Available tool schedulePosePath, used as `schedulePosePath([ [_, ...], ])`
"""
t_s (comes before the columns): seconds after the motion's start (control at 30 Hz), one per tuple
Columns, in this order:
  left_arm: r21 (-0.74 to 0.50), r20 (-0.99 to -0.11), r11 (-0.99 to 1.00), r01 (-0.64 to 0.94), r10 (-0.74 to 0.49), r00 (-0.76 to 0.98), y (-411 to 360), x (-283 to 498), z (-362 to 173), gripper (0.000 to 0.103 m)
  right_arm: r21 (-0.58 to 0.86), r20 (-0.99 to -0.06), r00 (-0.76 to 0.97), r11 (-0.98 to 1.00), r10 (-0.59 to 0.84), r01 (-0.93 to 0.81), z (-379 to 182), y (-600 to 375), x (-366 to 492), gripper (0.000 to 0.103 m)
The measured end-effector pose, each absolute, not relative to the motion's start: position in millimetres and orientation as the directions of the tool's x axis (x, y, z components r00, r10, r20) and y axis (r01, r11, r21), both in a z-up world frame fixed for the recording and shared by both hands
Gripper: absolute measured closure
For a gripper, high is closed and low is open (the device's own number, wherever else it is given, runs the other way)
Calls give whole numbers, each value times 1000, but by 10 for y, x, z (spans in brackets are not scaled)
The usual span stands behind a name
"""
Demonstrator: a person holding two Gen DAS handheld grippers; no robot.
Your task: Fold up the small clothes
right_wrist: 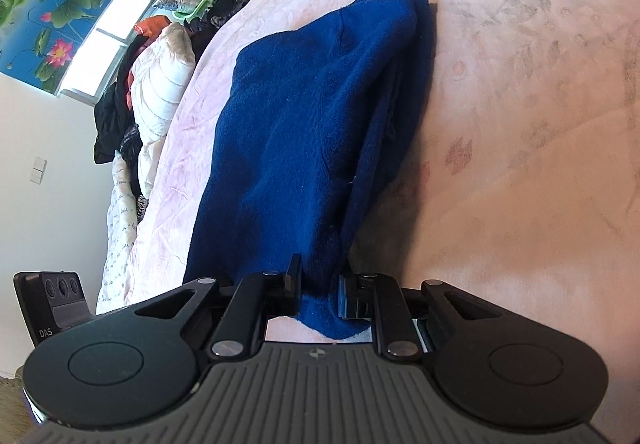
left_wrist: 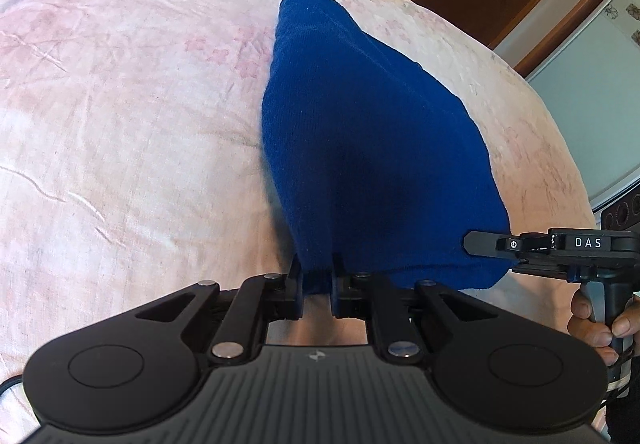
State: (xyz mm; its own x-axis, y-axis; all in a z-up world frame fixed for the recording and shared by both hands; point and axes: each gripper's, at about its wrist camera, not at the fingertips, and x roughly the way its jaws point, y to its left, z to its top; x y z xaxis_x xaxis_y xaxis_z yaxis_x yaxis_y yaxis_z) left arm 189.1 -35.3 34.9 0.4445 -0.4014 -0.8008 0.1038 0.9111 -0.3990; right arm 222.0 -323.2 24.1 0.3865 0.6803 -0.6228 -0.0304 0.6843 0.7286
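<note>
Fold step: left tool (left_wrist: 318, 280) and right tool (right_wrist: 320, 290) each pinch the blue sweater's (left_wrist: 360, 148) near hem; next, carry it over the bed (left_wrist: 120, 104).

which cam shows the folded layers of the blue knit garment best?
Right wrist view. The blue knit garment shows its stacked layers along the right-hand edge there, with the right tongs shut on its near end. In the left wrist view it looks like one smooth surface, pinched by the left tongs.
</note>
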Motion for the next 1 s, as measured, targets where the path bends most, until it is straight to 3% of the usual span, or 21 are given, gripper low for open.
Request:
schedulePosePath([
  [0.3,-458,-779,883,104,-455,431,-256,1830,330,93,720,-630,388,693,672,-31,246,-3237,2152,84],
  [0.37,-541,-747,839,60,-512,423,-113,1886,296,93,727,-630,394,687,669,-3,225,-3266,2173,75],
  [0.43,-621,-709,783,25,-575,407,11,1934,245,92,733,-627,402,680,667,15,216,-3306,2168,56],
  [0.5,-664,-689,748,-3,-610,392,76,1973,181,91,743,-614,415,669,672,17,219,-3344,2137,47],
  [0.57,-695,-670,718,-22,-636,383,92,1995,115,83,761,-597,425,648,680,31,205,-3385,2125,44],
  [0.7,-768,-608,633,-94,-676,416,143,2061,25,50,804,-563,422,589,711,80,87,-3377,2168,34],
  [0.77,-796,-581,594,-116,-697,420,166,2093,13,47,819,-546,418,567,726,87,46,-3346,2201,34],
  [1.0,-764,-608,639,-90,-668,429,222,2095,96,48,822,-544,405,563,734,83,43,-3317,2231,36],
])
